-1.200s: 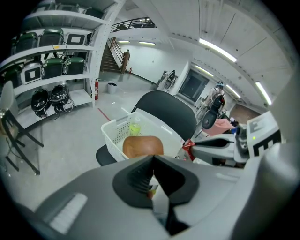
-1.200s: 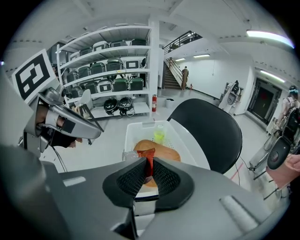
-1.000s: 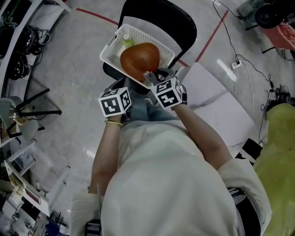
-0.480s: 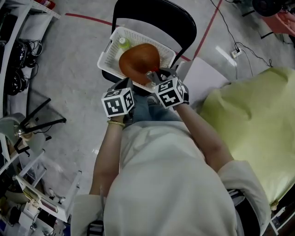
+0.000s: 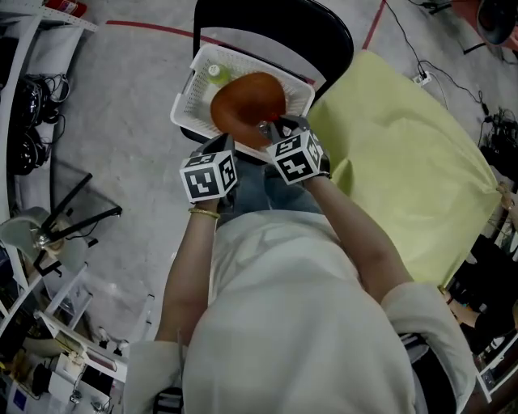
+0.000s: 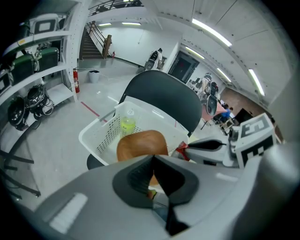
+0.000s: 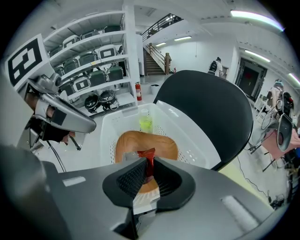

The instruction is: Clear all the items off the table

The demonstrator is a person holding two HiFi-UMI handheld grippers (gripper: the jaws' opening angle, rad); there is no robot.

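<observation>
Right hand-held gripper (image 7: 148, 168) clamps red packet (image 7: 146, 153) over basket (image 7: 190, 136); left hand-held gripper (image 6: 153, 160) jaws together, apparently empty.

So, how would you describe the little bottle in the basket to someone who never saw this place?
Find the black chair; a white basket sits on its seat. In the basket, beyond the large brown bowl, is a small bottle. It alone holds yellow-green liquid.

Person wore a pale cream short-sleeved shirt (image 5: 283, 323), blue jeans (image 5: 261, 191) and a thin gold bracelet (image 5: 201, 213). Both left gripper (image 6: 153, 158) and right gripper (image 7: 147, 162) had grey shells, black ribbed pads and a black-and-white marker cube (image 5: 208, 178) each.
</observation>
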